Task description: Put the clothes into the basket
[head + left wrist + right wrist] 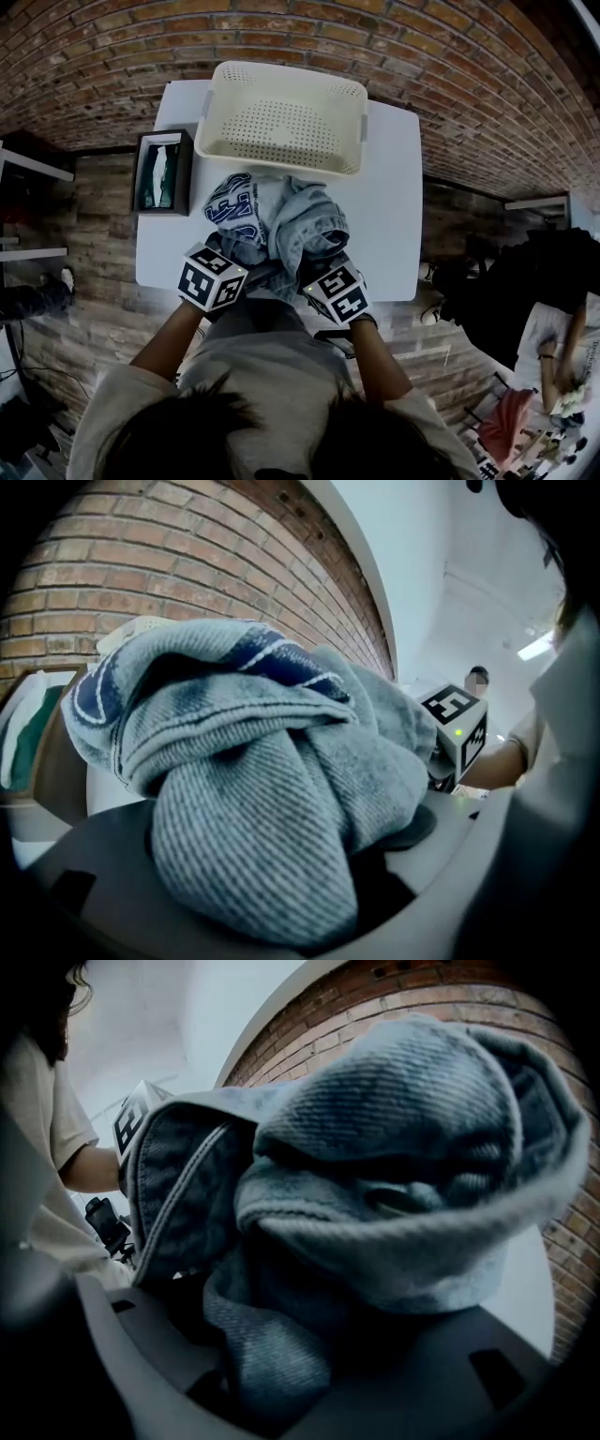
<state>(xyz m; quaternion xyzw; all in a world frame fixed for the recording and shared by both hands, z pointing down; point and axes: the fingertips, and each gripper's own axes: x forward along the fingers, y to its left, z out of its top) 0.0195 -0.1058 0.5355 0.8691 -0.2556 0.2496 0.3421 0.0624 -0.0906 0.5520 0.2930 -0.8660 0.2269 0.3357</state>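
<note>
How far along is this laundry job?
Done: nothing, the basket is empty. In hand: left gripper and right gripper both grip the clothes, bunched just before the basket. Remaining: carry them over the rim and release.

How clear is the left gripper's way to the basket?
Likely yes: the left gripper, shut on the clothes, has only that bundle between it and the open basket just beyond.
</note>
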